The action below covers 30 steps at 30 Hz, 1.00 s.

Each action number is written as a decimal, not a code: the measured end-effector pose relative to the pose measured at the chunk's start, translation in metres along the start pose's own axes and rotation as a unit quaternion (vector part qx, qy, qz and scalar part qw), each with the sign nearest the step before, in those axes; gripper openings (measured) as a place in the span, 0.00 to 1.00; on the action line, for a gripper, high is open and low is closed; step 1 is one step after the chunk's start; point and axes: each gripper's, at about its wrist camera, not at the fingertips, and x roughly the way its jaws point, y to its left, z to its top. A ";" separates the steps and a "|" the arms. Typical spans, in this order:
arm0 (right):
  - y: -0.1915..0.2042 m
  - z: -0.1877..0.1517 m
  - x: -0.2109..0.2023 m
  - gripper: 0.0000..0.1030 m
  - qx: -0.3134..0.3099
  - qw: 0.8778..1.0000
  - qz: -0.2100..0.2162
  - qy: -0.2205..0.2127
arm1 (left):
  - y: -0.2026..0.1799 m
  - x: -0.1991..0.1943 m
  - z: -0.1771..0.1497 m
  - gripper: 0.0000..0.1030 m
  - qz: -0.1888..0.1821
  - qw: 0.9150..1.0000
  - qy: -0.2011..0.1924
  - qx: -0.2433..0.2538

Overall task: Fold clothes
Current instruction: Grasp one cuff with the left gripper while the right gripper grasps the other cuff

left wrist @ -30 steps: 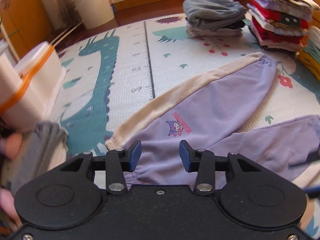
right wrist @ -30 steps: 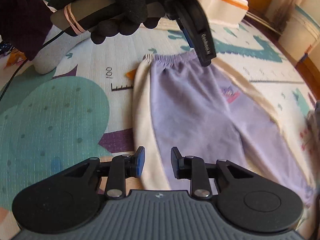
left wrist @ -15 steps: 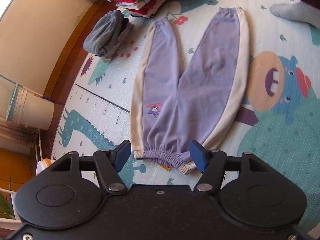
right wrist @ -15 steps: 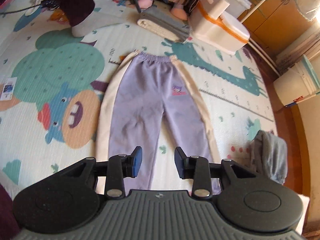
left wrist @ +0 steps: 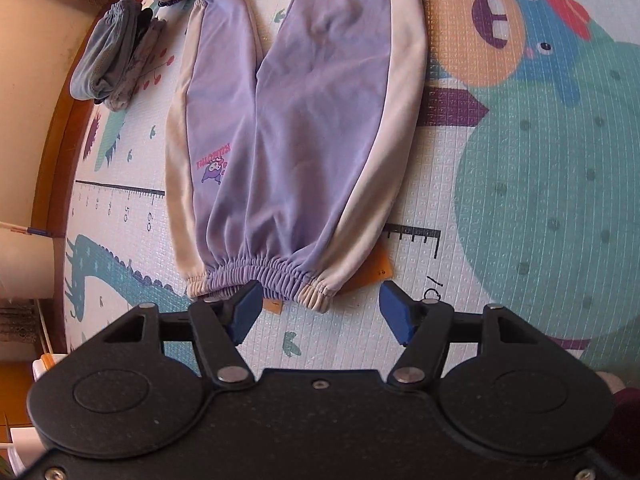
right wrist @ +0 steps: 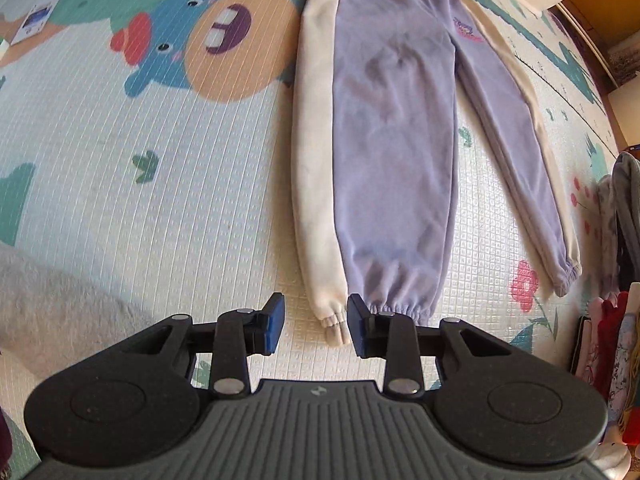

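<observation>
The purple pants point(left wrist: 288, 128) lie flat and spread out on the play mat point(left wrist: 520, 200), ready for folding. The left claw point(left wrist: 320, 312) is wide open, empty, near the waistband. The right claw point(right wrist: 316, 324) is open, empty, around a leg cuff.

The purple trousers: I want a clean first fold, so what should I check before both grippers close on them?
1. Purple trousers spread flat on the play mat: ok.
2. Left gripper open at the waistband: ok.
3. Right gripper open around the leg cuff: ok.
4. Second leg apart, not overlapping: ok.
5. Fabric between the fingers: not ok at either gripper, nothing pinched yet.
6. Folded pile clear of the trousers: ok.
</observation>
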 end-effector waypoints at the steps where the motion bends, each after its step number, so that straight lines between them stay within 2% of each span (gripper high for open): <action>1: 0.004 -0.004 0.005 0.33 -0.001 1.000 -0.004 0.005 | -0.004 0.002 -0.001 0.62 0.007 1.000 -0.008 0.008; 6: 0.022 -0.022 0.029 0.34 -0.004 0.999 -0.024 0.029 | -0.030 0.017 -0.002 0.62 0.034 0.998 -0.023 0.054; 12: 0.036 -0.031 0.031 0.34 -0.023 0.999 -0.044 0.006 | -0.044 0.034 -0.015 0.61 0.065 0.991 -0.016 0.119; 13: 0.037 -0.031 0.030 0.34 -0.026 0.999 -0.046 0.005 | -0.044 0.037 -0.018 0.60 0.062 0.989 -0.016 0.132; 16: 0.032 -0.031 0.030 0.31 -0.019 0.999 -0.041 0.004 | -0.048 0.048 -0.024 0.48 0.077 0.982 -0.011 0.173; 22: 0.018 -0.030 0.032 0.35 0.014 1.000 -0.016 0.005 | -0.048 0.059 -0.022 0.43 0.087 0.975 -0.008 0.203; 25: 0.015 -0.030 0.033 0.34 0.023 1.000 -0.010 0.006 | -0.049 0.062 -0.024 0.34 0.089 0.972 -0.003 0.218; 28: 0.012 -0.030 0.034 0.33 0.032 0.999 -0.004 0.006 | -0.040 0.058 -0.023 0.32 0.067 0.978 -0.002 0.197; 30: 0.010 -0.030 0.035 0.32 0.038 0.999 0.001 0.006 | -0.037 0.057 -0.023 0.31 0.076 0.977 0.000 0.197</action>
